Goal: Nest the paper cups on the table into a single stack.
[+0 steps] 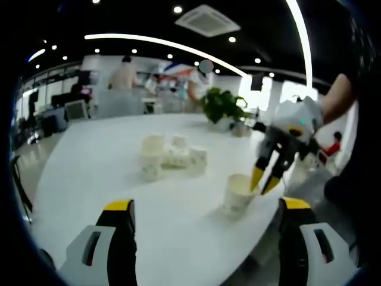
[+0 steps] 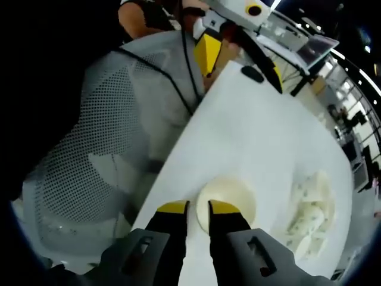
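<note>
A potted plant [image 1: 223,106] stands at the far side of the white table [image 1: 107,173], with people and desks blurred in the room behind it, and a mesh-backed chair [image 2: 101,149] sits just off the table's near edge. A cluster of paper cups [image 1: 169,156] is gathered mid-table, some upright and some seeming tipped on their sides, though they are too blurred to count. One lone paper cup [image 1: 238,193] stands upright near the table's edge, mouth up, apart from the cluster. The right gripper [image 1: 265,183] comes down on it from above, its yellow-tipped jaws nearly closed and pinching the cup's rim, one tip inside the mouth and one outside. The left gripper [image 1: 205,214] hangs low over the table with its jaws spread wide, holding nothing and touching nothing.
</note>
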`<state>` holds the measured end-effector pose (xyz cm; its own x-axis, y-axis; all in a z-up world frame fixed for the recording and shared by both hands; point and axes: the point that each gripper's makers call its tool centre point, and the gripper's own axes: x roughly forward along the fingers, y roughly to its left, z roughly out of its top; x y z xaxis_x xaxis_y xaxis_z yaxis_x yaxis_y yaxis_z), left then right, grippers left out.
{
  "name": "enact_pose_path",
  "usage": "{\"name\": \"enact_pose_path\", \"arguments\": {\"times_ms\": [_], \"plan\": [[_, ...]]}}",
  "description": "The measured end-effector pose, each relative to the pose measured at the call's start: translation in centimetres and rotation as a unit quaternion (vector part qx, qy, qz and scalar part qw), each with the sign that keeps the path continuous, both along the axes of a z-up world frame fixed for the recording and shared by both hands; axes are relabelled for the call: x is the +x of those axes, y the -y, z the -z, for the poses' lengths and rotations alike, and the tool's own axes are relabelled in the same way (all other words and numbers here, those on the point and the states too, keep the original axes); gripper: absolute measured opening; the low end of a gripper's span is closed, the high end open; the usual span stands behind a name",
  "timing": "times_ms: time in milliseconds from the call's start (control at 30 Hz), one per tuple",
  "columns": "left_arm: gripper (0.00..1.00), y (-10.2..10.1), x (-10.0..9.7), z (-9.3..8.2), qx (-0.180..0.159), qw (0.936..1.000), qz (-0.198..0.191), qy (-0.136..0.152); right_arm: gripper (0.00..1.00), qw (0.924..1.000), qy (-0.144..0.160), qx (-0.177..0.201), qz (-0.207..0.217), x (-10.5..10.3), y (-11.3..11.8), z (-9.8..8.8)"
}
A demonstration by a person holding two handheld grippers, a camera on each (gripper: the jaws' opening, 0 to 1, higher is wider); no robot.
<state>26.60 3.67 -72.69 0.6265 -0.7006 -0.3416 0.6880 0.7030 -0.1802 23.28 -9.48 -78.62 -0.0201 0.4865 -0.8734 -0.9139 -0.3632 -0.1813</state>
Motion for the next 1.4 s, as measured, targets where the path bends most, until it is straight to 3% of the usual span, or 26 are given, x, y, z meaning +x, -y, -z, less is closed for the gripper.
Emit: {"name": "enact_pose_path", "arguments": {"times_ms": [267,467,633,767,800,967,1300,1367,1400], "plan": [[1.00,0.1,0.2,0.0,-0.001,1.0000,0.001,-0.001,0.19,0.9971,-0.019,0.054,0.051,0.5,-0.2,-1.8],[1.00,0.1,0.5,-0.2,0.000,1.0000,0.001,0.001,0.25,0.9867,-0.030,0.117,0.109,1.4,-0.2,-4.6],[1.00,0.2,0.7,-0.5,0.001,1.0000,0.001,0.004,0.31,0.9697,-0.040,0.166,0.174,2.6,0.7,-6.4],[1.00,0.3,0.7,-0.5,0.002,1.0000,0.004,0.004,0.35,0.9605,-0.033,0.180,0.209,3.7,1.9,-6.8],[1.00,0.3,0.7,-0.5,0.002,1.0000,0.005,0.004,0.36,0.9534,-0.030,0.188,0.234,4.4,2.5,-7.0],[1.00,0.4,0.5,-0.5,0.003,1.0000,0.009,0.003,0.40,0.9344,-0.033,0.214,0.283,5.8,3.8,-7.9],[1.00,0.8,0.5,-0.6,0.001,0.9999,0.013,0.002,0.47,0.9005,-0.027,0.236,0.365,8.1,7.3,-8.2],[1.00,0.8,0.4,-0.6,0.001,0.9999,0.014,0.002,0.51,0.8908,-0.026,0.238,0.386,8.6,8.1,-8.1],[1.00,0.8,0.4,-0.6,0.002,0.9999,0.014,0.001,0.52,0.8792,-0.035,0.247,0.406,8.9,8.4,-8.2]]}}
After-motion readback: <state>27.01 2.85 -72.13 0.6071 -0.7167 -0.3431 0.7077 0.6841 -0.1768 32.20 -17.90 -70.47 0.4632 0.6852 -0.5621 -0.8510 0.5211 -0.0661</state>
